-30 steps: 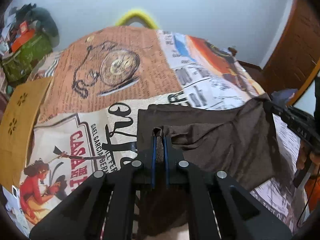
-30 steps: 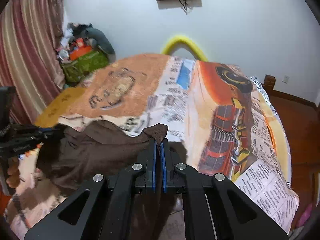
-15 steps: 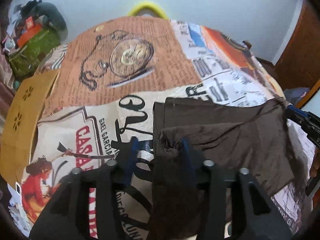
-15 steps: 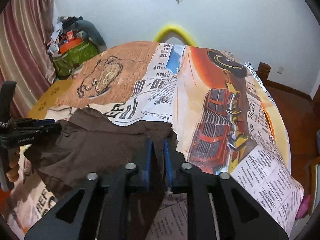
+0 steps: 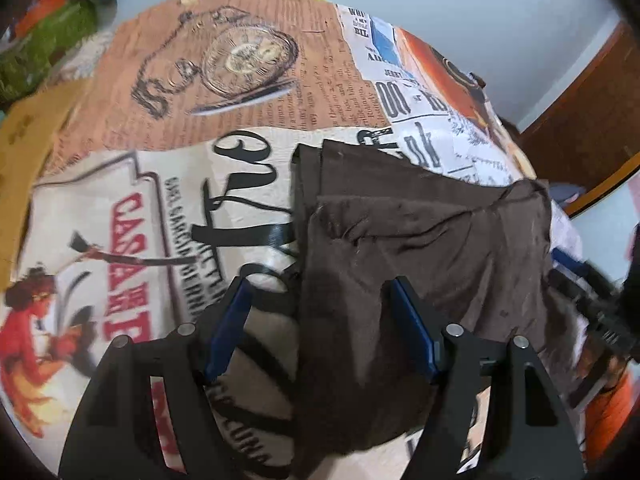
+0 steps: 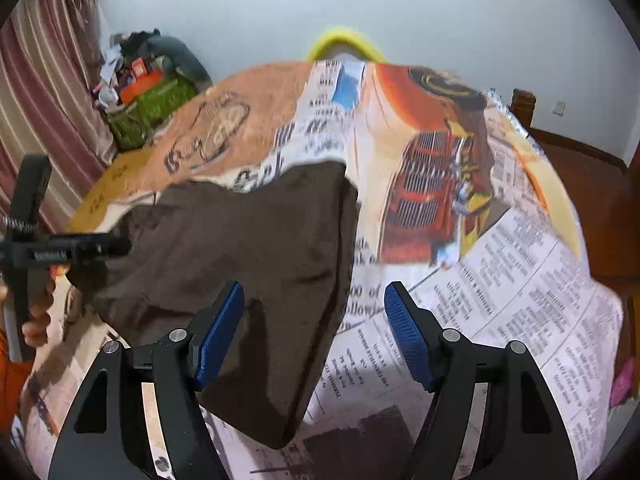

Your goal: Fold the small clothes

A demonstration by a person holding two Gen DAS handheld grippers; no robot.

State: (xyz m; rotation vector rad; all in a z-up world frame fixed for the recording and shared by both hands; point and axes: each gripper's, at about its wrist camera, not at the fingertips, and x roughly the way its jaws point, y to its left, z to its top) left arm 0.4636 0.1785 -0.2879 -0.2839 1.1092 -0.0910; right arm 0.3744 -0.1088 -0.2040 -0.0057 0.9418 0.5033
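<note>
Printed bedspread (image 6: pixel 500 264) covers the bed, newspaper and truck graphics, white wall behind. Nearest: left gripper (image 5: pixel 320 320) jaws opening, blue pads spread wide, brown cloth between them but nothing pinched. Right gripper (image 6: pixel 314 320) same, jaws opening, cloth edge running between the pads, no contact. A second ago both were clamped shut on corners of the brown garment (image 6: pixel 240 248); now released, and the folded-over layer lies flat on the bedspread with its front hanging off the near edge. Judged: this fold is laid down and let go. Next would be regrasping for another fold or smoothing. Farther: pocket-watch print (image 5: pixel 240 56), yellow hoop (image 6: pixel 344 40) at bed's far end, clutter pile (image 6: pixel 148 92) by curtain.
</note>
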